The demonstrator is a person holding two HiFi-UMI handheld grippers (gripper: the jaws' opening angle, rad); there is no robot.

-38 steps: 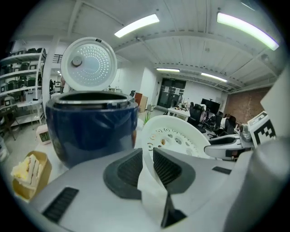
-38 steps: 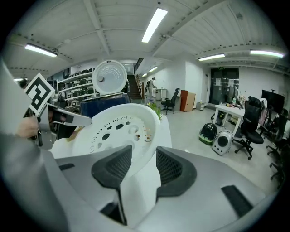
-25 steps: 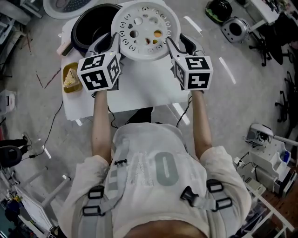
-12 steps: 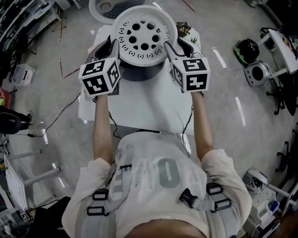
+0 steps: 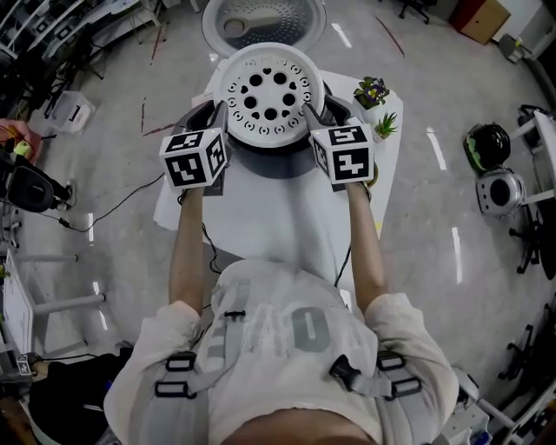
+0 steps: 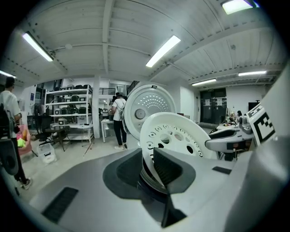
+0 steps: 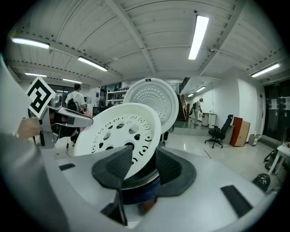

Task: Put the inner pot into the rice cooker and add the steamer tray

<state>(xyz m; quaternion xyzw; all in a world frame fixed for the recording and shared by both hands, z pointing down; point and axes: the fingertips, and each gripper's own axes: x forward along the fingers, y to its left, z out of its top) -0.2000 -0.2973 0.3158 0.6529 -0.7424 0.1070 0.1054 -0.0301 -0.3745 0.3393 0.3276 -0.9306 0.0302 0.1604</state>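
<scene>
A white round steamer tray (image 5: 269, 94) with several holes is held level between my two grippers above the dark rice cooker (image 5: 271, 160). My left gripper (image 5: 217, 122) is shut on its left rim, and in the left gripper view the tray (image 6: 174, 136) stands edge-on between the pads of the left gripper (image 6: 147, 165). My right gripper (image 5: 311, 120) has the right rim between its jaws, which are closing slightly. In the right gripper view the tray (image 7: 117, 133) sits in the right gripper (image 7: 140, 163). The cooker's opening is hidden under the tray.
The cooker's white lid (image 5: 261, 19) stands open behind the tray, also as the lid (image 6: 146, 105). The cooker rests on a white table (image 5: 261, 222). Two small potted plants (image 5: 373, 90) sit at the table's right corner. People stand in the room behind (image 6: 118, 118).
Both grippers have carried the tray sideways, away from where a black pot and a yellow dish lay. It now hangs over the cooker with the open lid right behind it.
</scene>
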